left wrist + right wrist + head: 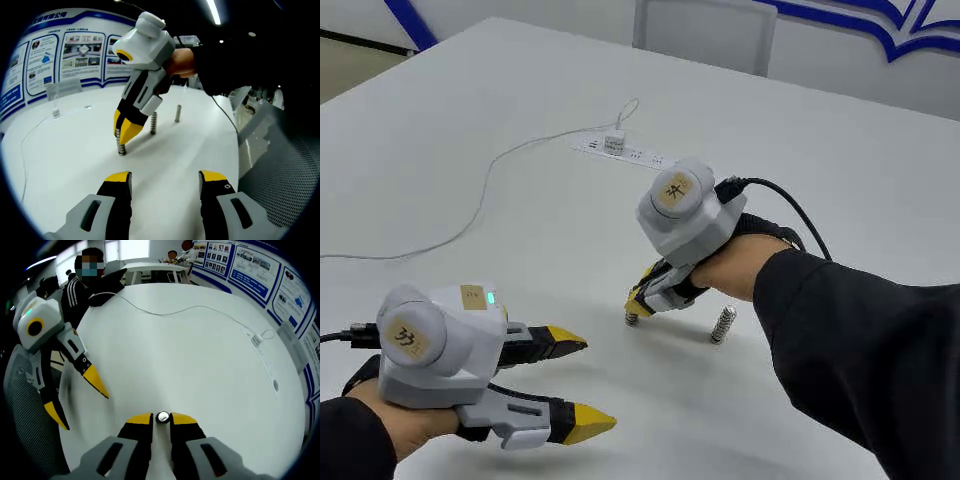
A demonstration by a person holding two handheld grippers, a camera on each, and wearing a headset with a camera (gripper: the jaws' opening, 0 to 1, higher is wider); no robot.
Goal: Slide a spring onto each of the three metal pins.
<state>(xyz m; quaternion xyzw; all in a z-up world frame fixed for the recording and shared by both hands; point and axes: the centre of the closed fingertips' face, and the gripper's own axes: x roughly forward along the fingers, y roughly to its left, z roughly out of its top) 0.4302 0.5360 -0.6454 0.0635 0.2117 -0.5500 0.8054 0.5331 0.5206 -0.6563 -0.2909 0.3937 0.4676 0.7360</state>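
Observation:
My right gripper [638, 303] points down at the white table [520, 230], shut on a coil spring [120, 146] that stands upright there, its round top [163, 416] between the yellow tips. A second spring [723, 324] stands upright to its right, also seen in the left gripper view [153, 122]. Farther back stands a thin metal pin [177, 113]; whether it carries a spring I cannot tell. My left gripper [578, 380] hovers low at the near left, open with nothing between its tips, aimed toward the right gripper [127, 131].
A white power strip [620, 150] with a plug and a thin cable [470, 215] lies at the table's far side. A chair back [705, 30] stands beyond the far edge. A person [87, 285] sits at the table. A mesh chair [280, 165] stands beside the table.

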